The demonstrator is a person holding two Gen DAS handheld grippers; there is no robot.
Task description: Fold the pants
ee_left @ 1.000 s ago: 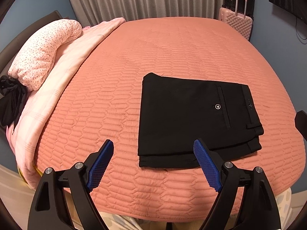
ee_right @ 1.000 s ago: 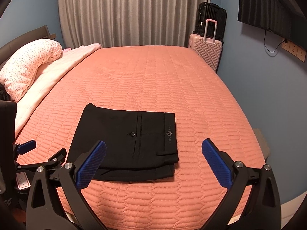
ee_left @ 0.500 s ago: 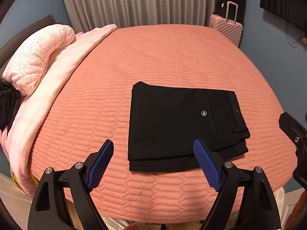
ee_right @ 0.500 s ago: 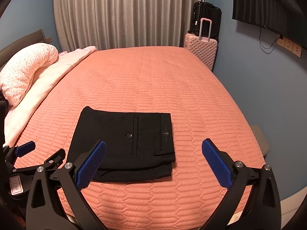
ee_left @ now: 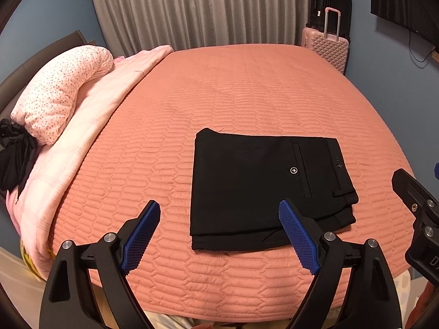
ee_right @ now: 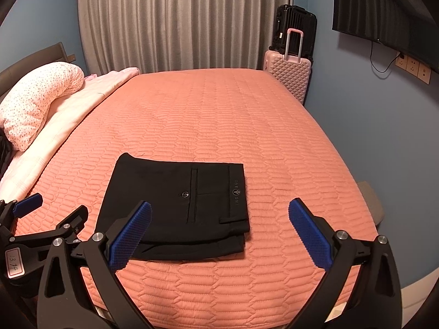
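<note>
The black pants (ee_left: 263, 186) lie folded into a flat rectangle on the orange quilted bed (ee_left: 233, 96), near its front edge, back pocket and button facing up. They also show in the right wrist view (ee_right: 178, 203). My left gripper (ee_left: 219, 233) is open and empty, held above the bed's front edge, in front of the pants. My right gripper (ee_right: 219, 233) is open and empty, in front of the pants and to their right. The left gripper's body shows at the left of the right wrist view (ee_right: 41, 227).
A spotted pink pillow (ee_left: 60, 93) and pale pink blanket (ee_left: 90, 126) lie along the bed's left side, with a black cloth (ee_left: 13, 156) beside them. A pink suitcase (ee_left: 326, 46) and a black suitcase (ee_right: 295, 27) stand by the grey curtain (ee_right: 178, 19). The blue wall is at right.
Both grippers have drawn back and up from the bed, so the pants look smaller and farther. The pants have not moved. Both grippers stay open.
</note>
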